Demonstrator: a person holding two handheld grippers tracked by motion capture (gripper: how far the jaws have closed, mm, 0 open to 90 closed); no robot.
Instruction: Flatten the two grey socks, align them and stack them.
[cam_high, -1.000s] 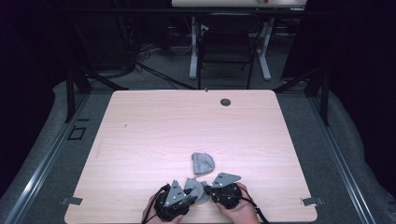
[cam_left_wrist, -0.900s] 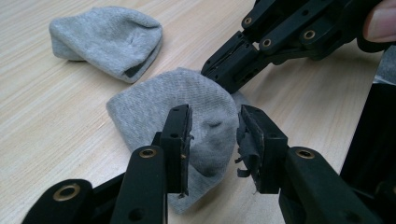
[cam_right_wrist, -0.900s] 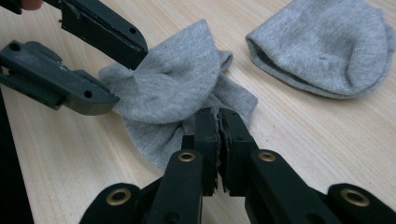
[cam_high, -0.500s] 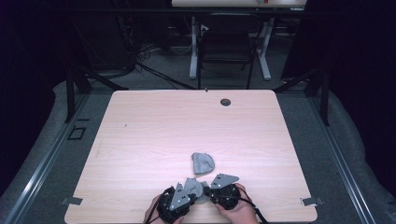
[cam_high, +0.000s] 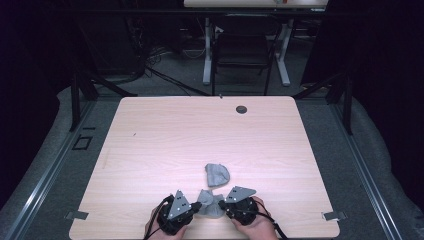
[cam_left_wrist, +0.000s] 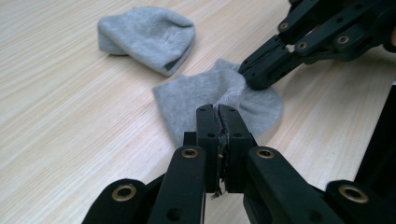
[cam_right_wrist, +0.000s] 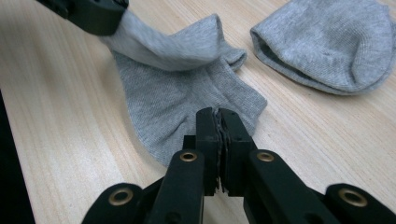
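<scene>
My left gripper (cam_high: 194, 210) has just clenched onto the near sock (cam_high: 210, 206) at the table's (cam_high: 150, 150) six o'clock edge; a second ago it gaped. Right gripper (cam_high: 223, 206) pinches its opposite hem. Soft, limp, light knit: grab edges. The second sock (cam_high: 217, 174) lies at twelve o'clock

No text, label, brand, number or sign can be read anywhere in these pictures: nothing legible stands on the bench, on the cloth things lying on it, or on the black tools.
</scene>
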